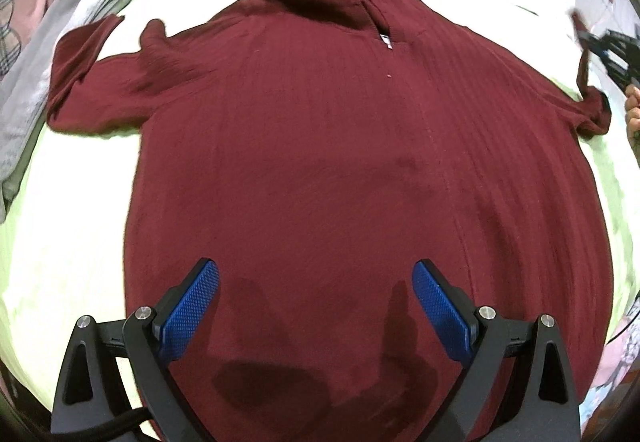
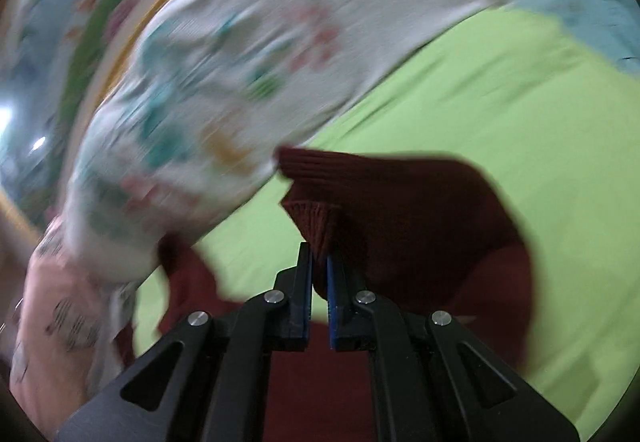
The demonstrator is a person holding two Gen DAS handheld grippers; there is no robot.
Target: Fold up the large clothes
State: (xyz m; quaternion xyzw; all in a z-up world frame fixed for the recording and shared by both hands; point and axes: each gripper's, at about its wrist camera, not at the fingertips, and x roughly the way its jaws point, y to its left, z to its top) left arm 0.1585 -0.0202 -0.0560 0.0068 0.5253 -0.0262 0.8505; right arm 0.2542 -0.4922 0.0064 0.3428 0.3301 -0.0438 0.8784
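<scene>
While the sweater (image 1: 320,145) lies spread flat on the bed (image 1: 72,226), the right tool (image 2: 319,262) is clamped on its cuff (image 2: 316,222), lifted off the sheet. That pinch looks thin, so a fast swing could pull the knit free or drag the body askew. With the left tool (image 1: 316,298) hovering apart over the hem, nothing pins the sweater down.

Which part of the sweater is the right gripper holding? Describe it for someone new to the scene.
A dark red sweater lies spread on the green sheet. The right gripper is shut on its sleeve cuff, the only part lifted off the bed.
</scene>
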